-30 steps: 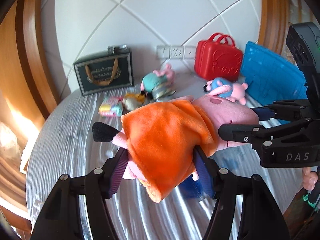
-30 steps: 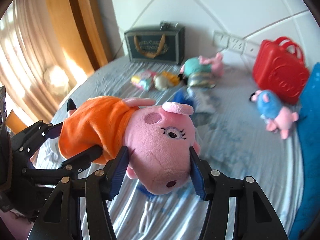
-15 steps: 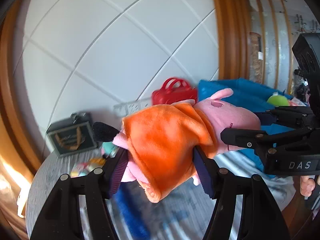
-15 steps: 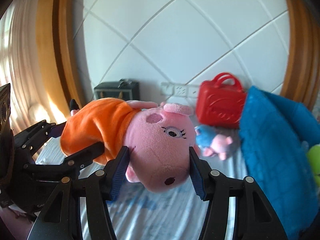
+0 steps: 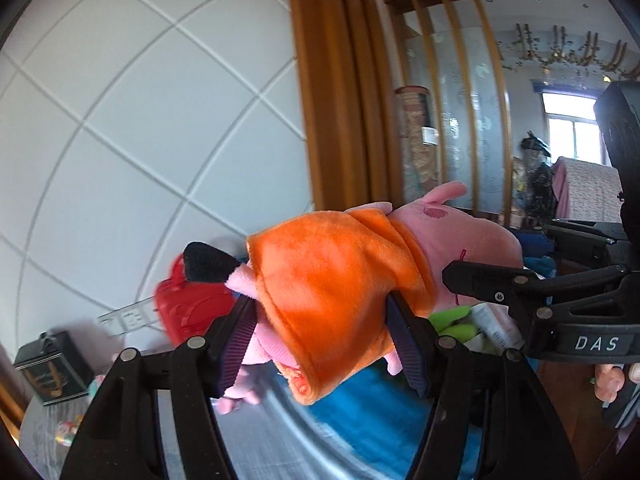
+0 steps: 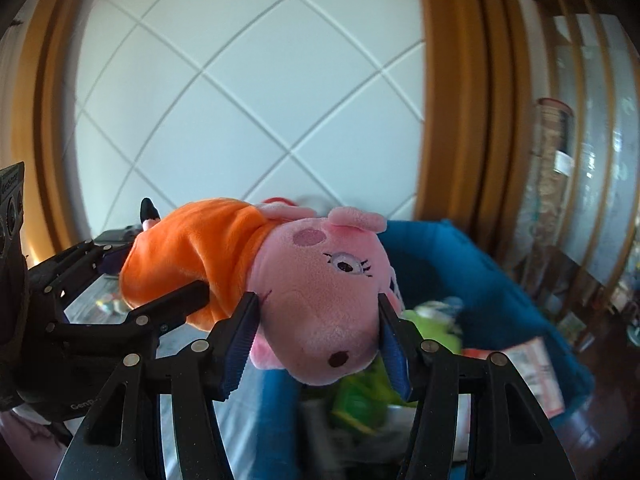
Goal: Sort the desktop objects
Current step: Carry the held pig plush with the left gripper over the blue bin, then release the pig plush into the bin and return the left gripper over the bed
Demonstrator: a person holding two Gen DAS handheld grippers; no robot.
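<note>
A pink pig plush in an orange dress hangs in the air, carried by both grippers. My left gripper is shut on the dressed body, its blue pads pressed into the orange cloth. My right gripper is shut on the pink head, snout toward the camera. Each gripper shows in the other's view: the right one at the plush's head, the left one at its body. Below the head lies a blue fabric bin with green toys and packets inside.
A red case, a dark gift bag and small toys stay on the grey striped tabletop at the lower left. A white quilted wall and wooden frame stand behind. A person's fingers hold the right gripper's handle.
Both grippers have lifted the plush and swung it rightward, away from the tabletop and over the blue bin. The table's objects have slid to the lower left. The grip on the plush is unchanged.
</note>
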